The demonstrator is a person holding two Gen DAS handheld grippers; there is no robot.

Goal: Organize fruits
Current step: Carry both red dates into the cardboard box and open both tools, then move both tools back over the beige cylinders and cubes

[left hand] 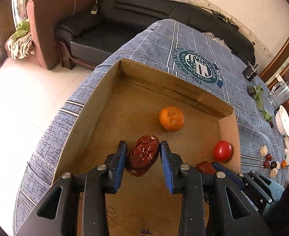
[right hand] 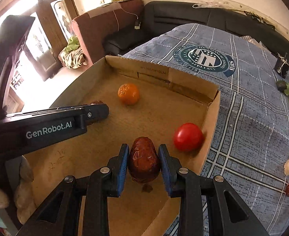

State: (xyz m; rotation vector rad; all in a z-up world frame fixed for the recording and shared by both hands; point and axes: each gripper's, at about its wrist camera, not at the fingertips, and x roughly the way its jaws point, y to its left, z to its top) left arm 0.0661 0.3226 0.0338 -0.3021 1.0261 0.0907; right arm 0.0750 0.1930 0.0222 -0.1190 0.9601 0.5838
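Left wrist view: left gripper [left hand: 143, 158] clamped on 1 date [left hand: 142, 157], right gripper [right hand: 143, 160] on another date [right hand: 143, 159], both over box [left hand: 105, 90] holding orange [left hand: 171, 119] and tomato [left hand: 222, 150]; risk of dates rolling or grippers colliding; open floor mid-box, walls near
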